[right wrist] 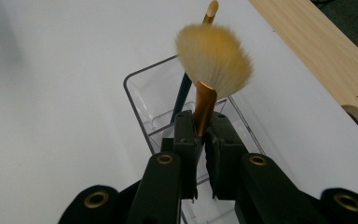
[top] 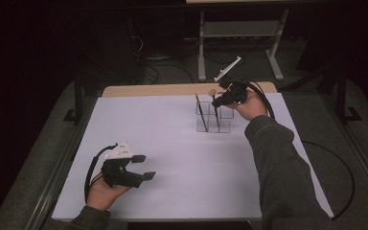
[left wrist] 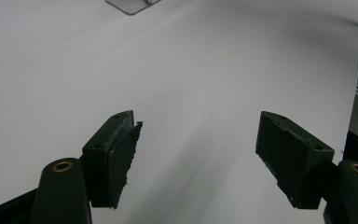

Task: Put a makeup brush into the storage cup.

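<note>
Right claw (right wrist: 200,135) is seen clamped on a brush (right wrist: 213,58), the jaws pressed together on its copper-coloured ferrule just below the bristles. The pale, fluffy head is pointed up and away from the jaws in the right gripper view. The brush is held above a clear organiser (right wrist: 142,100) with several compartments; whether its handle end is down inside a compartment cannot be told, as it is hidden by the jaws. A second, dark-handled brush (right wrist: 181,95) with a small pale tip is stood in the organiser, leaning, just behind the held one.

In the high view the right claw (top: 216,101) is found at the far right part of the bench (top: 172,143), directly over the organiser (top: 214,120), which is set on the white cover near the far wooden edge.

Left claw (top: 143,166) is held low over the near left part of the bench, well apart from the organiser. Its jaws are spread wide, with nothing between them; bare white surface is seen between the pads (left wrist: 121,158) in the left gripper view.
</note>
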A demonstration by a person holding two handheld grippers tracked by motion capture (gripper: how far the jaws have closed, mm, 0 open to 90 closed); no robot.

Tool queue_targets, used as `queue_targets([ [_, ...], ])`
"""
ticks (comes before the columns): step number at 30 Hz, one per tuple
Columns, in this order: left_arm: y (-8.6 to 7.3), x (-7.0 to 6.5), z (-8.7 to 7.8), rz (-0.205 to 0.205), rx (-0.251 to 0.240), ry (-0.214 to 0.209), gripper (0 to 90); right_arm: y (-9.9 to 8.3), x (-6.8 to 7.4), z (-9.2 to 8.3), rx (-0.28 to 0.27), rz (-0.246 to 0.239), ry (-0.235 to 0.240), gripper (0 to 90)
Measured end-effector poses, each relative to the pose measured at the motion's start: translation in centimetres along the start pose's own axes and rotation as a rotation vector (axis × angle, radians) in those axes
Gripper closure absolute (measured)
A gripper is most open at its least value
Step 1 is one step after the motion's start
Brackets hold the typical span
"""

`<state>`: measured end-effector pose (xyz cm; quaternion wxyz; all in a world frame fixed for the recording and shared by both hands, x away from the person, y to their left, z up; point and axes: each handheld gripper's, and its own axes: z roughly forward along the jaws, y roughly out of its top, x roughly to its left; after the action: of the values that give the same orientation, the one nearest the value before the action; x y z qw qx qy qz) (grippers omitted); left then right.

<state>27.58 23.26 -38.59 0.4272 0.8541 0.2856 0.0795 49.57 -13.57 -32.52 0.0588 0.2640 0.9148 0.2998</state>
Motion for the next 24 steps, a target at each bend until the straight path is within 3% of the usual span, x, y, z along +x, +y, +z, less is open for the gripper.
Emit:
queue_targets([
  [6, 0.1, -0.1, 0.0, 0.005, 0.002, -0.005, 28.1, -0.3, 0.0, 0.3, 0.001, 0.009, 0.001, 81.8],
  [8, 0.2, 0.0, 0.0, 0.027, 0.002, -0.001, 28.1, -0.5, 0.0, 0.3, 0.002, 0.011, -0.002, 79.6],
  [10, 0.1, -0.1, 0.0, 0.019, 0.003, -0.004, 28.0, -0.7, -0.1, 0.3, -0.003, 0.023, -0.017, 73.4],
  [15, 0.1, -0.1, 0.0, 0.009, 0.002, -0.005, 27.8, -1.1, -0.1, 0.0, -0.012, 0.035, -0.009, 68.3],
  [23, 0.1, 0.0, 0.0, 0.013, 0.002, -0.001, 27.8, -2.0, -0.1, -0.2, -0.032, 0.044, -0.008, 65.6],
  [24, 0.1, 0.0, 0.0, 0.012, 0.001, 0.000, 27.8, -2.1, 0.0, -0.3, -0.034, 0.063, -0.002, 65.5],
])
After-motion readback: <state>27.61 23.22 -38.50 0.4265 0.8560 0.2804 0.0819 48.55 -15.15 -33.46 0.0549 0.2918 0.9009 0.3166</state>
